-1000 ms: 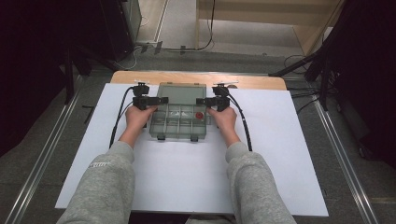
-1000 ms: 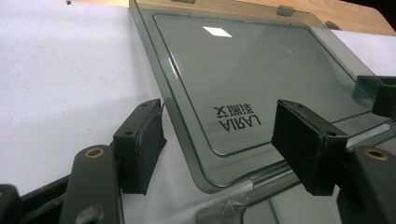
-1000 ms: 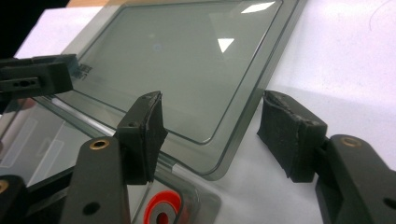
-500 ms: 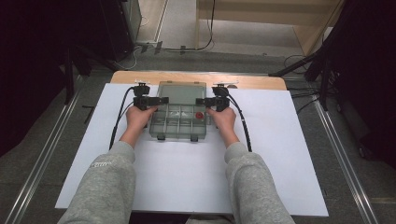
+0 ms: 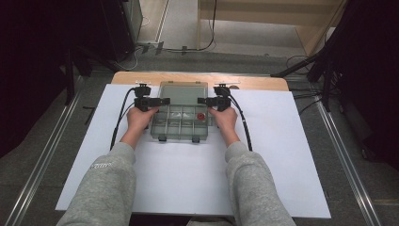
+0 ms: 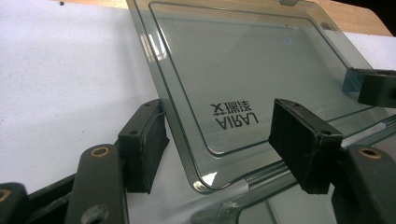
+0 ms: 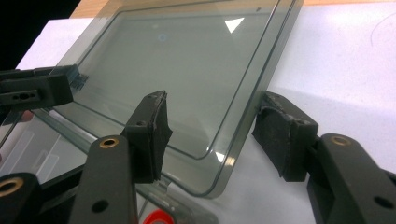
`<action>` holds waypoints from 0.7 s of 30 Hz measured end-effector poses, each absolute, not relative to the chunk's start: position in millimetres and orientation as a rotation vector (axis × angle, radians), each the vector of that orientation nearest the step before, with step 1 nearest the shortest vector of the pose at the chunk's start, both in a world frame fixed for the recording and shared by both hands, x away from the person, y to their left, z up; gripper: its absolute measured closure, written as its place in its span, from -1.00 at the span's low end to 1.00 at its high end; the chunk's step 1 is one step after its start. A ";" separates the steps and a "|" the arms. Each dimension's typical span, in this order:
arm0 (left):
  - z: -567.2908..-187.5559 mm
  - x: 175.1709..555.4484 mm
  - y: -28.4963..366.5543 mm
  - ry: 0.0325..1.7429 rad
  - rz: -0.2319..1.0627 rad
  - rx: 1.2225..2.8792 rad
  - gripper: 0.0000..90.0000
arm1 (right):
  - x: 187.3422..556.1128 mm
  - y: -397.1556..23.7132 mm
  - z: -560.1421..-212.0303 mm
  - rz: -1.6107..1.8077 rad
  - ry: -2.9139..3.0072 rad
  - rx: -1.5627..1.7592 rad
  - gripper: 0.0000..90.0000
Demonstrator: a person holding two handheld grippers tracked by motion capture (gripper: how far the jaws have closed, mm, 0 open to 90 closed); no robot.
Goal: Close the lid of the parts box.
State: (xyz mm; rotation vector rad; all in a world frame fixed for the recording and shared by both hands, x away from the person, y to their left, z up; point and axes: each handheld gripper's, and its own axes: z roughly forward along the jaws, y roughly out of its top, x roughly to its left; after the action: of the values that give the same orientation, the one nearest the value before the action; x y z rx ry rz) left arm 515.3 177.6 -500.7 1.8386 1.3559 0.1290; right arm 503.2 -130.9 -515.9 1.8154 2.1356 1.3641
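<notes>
A clear grey compartment box (image 5: 175, 125) lies on the white sheet with its lid (image 5: 183, 91) swung open toward the far side. A small red piece (image 5: 201, 116) sits in a right-hand compartment. My left gripper (image 5: 163, 100) is at the lid's near left corner. Its jaws stand open astride that corner (image 6: 223, 140), one pad (image 6: 142, 142) beside the lid's edge and the other over the lid (image 6: 243, 70). My right gripper (image 5: 203, 100) mirrors it at the lid's right corner (image 7: 217, 133). Its jaws have just been closing a little, astride the lid (image 7: 187, 60), and stand open.
The white sheet (image 5: 282, 155) covers a wooden table (image 5: 254, 82) whose far edge shows behind the box. Cables trail from both grippers along the forearms. Metal rails run along both sides of the table, and dark stands are at the right.
</notes>
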 end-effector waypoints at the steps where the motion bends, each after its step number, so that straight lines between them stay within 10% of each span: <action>1: -500.8 515.4 177.6 1.355 0.128 1.839 -0.20 | 503.6 -130.7 -516.2 1.369 2.131 1.817 0.01; 21: -499.8 514.1 176.9 1.316 0.138 1.845 -0.12 | 504.0 -134.9 -511.1 1.413 2.109 1.816 0.26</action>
State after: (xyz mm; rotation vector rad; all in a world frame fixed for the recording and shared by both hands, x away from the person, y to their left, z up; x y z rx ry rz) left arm 514.1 176.9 -499.8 1.8445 1.3160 0.1380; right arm 504.0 -134.9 -511.1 1.8161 2.1085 1.4135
